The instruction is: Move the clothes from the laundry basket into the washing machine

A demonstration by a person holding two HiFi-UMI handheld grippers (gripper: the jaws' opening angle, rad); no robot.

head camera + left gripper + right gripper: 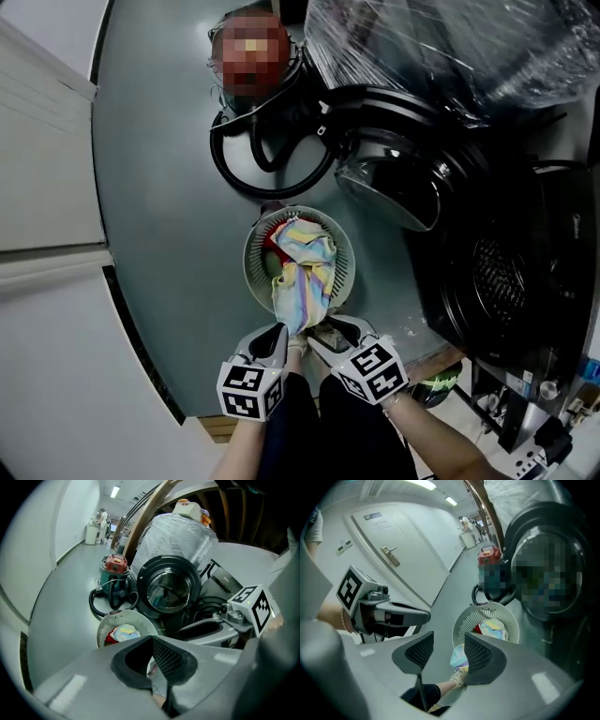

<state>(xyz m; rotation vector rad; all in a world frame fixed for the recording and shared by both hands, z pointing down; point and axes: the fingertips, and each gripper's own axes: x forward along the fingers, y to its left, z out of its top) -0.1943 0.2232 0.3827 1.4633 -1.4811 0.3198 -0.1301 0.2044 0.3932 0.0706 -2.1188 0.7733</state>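
My left hand-held gripper is clenched, pads meeting at the tips, nothing caught that I can see. Right hand-held gripper is released, jaws apart, gripping nothing; the end of a striped cloth shows through the gap. Basket sits on the floor just ahead of both, clothes inside, striped cloth draped over the near rim. Washer, door open, is off the right gripper's right.

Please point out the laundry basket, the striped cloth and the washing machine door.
laundry basket (251, 262), head view, on its left rim.
striped cloth (306, 259), head view, on its middle.
washing machine door (389, 187), head view, on its round glass.
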